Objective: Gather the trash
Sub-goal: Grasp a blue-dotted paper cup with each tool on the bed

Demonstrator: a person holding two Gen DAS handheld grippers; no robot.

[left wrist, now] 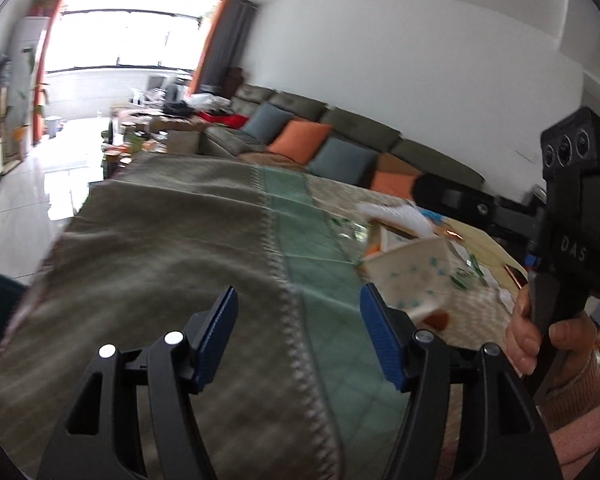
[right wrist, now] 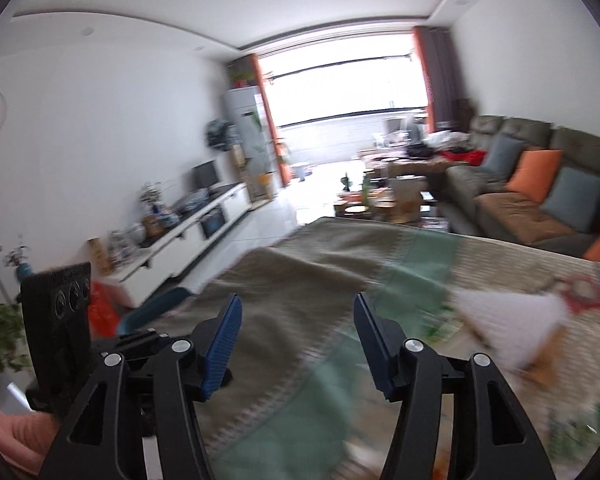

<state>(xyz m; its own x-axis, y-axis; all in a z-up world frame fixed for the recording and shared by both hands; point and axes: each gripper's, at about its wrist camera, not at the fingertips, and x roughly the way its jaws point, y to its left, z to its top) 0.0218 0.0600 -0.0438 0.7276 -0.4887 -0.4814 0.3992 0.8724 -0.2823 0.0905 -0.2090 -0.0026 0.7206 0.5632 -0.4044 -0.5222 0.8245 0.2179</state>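
Observation:
My left gripper [left wrist: 300, 320] is open over the cloth-covered table [left wrist: 160, 248], with nothing between its blue pads [left wrist: 220, 332]. Just right of it lies a white paper box with teal dots [left wrist: 412, 272], tipped on its side. Behind the box are white crumpled paper [left wrist: 396, 212] and green wrapper scraps [left wrist: 464, 276]. My right gripper [right wrist: 298, 336] is also open and empty above the table's teal runner [right wrist: 412, 280]. Blurred white paper [right wrist: 508, 312] lies to its right. A hand [left wrist: 524, 336] holds the right gripper's black handle [left wrist: 572, 220].
A sofa [left wrist: 340, 128] with orange and blue cushions runs behind the table. A blue chair [right wrist: 152, 308] and an orange bag [right wrist: 100, 312] stand at the table's left side. A white TV cabinet [right wrist: 188, 232] lines the left wall. Cluttered low tables [right wrist: 380, 196] stand near the window.

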